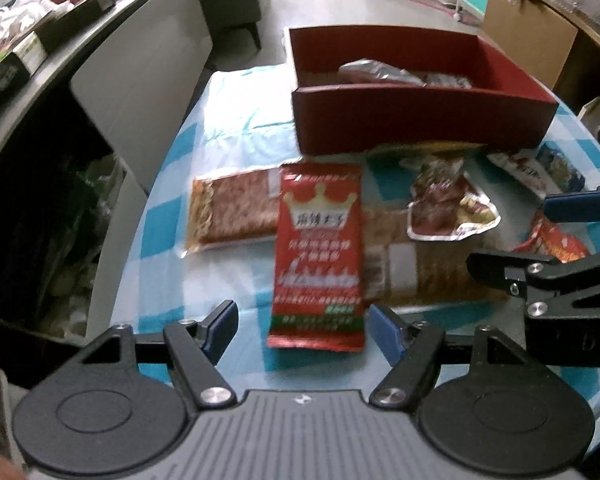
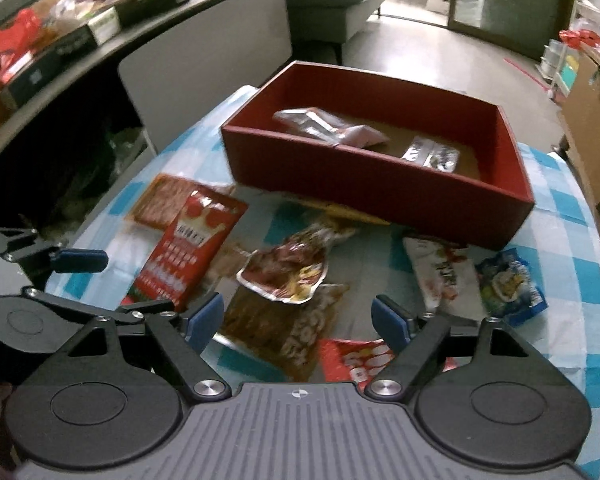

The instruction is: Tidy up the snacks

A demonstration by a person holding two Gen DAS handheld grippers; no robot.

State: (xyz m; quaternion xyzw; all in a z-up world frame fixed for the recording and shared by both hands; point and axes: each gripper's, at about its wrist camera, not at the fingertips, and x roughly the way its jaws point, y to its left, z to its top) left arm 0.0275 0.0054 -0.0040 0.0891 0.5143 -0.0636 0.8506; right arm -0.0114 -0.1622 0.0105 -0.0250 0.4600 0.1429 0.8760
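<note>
Snack packets (image 2: 288, 276) are seen scattered before a red box (image 2: 380, 184) on the counter (image 2: 572, 280), both claws, left (image 1: 302, 330) and right (image 2: 298, 318), spread empty.

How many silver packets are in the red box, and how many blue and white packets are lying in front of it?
Silver packets in the red box: 2
Blue packet: 1
White packet: 1
Total: 4

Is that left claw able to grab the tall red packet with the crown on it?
Probably yes. The left gripper is open, and the red crown packet lies flat just ahead between its fingers, on top of the other snacks. Nothing blocks the way.
</note>
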